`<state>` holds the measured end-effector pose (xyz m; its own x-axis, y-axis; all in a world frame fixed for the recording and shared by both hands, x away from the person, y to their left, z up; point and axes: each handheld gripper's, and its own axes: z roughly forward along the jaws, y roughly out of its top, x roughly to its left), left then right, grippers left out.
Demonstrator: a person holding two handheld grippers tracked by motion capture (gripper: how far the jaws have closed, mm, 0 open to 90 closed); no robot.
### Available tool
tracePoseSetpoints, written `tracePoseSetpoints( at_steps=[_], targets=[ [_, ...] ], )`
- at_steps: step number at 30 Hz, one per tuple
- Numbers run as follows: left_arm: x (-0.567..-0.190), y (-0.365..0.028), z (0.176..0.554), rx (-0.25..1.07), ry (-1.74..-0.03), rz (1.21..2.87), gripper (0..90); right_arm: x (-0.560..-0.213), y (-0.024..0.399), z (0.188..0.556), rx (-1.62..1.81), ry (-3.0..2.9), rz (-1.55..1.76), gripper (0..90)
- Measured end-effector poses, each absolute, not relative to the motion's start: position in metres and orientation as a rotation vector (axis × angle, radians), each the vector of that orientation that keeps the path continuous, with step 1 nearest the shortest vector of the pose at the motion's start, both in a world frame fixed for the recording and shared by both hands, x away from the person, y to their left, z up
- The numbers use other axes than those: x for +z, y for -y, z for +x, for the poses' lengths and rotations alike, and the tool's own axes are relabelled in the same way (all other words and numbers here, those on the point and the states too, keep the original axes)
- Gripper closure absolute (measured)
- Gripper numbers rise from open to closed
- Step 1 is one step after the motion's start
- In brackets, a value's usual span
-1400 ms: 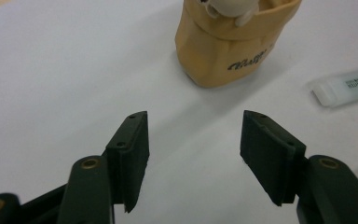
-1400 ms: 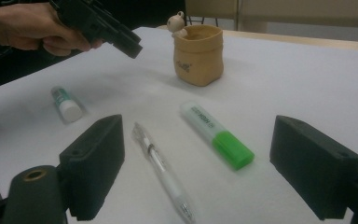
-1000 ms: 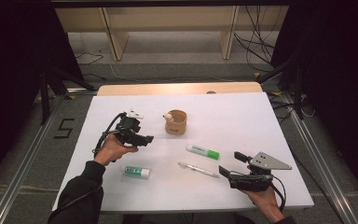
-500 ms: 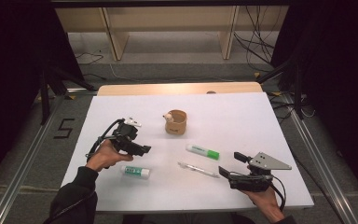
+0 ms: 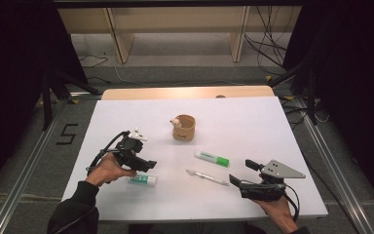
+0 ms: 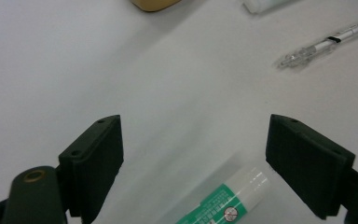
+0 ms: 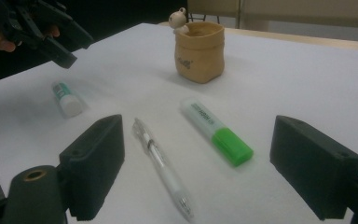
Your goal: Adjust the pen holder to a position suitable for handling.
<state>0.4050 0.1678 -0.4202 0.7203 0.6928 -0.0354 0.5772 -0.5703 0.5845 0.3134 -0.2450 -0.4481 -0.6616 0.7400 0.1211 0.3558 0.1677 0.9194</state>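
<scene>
A white and green glue stick (image 5: 142,180) lies on the white table (image 5: 253,122) at the near left. My left gripper (image 5: 144,166) hovers just over it, open, and its jaws have just been opening. In the left gripper view the glue stick (image 6: 223,205) lies low between the wide jaws (image 6: 193,126), untouched. My right gripper (image 5: 240,171) rests open at the near right, holding nothing. Ahead of its jaws (image 7: 196,126) lie a clear pen (image 7: 163,165) and a green-capped highlighter (image 7: 216,130). A tan pot (image 5: 184,127) with a small figure on its rim stands mid-table.
The pen (image 5: 207,177) and highlighter (image 5: 212,158) lie between the two hands. A wooden strip (image 5: 185,92) borders the table's far edge, with shelving and cables on the floor beyond. Dark floor and metal rails flank both sides.
My left hand has moved toward the near edge and now sits over the glue stick, jaws a little wider. The right hand has not moved.
</scene>
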Motion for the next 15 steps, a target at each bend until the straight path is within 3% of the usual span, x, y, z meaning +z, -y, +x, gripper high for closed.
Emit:
tracePoseSetpoints(
  at_steps=[15],
  targets=[
    [-0.424, -0.175, 0.389, 0.237, -0.892, 2.449, 18.3, -0.449, 0.246, 0.313, 1.490, -2.102, 1.047, 18.6]
  ],
)
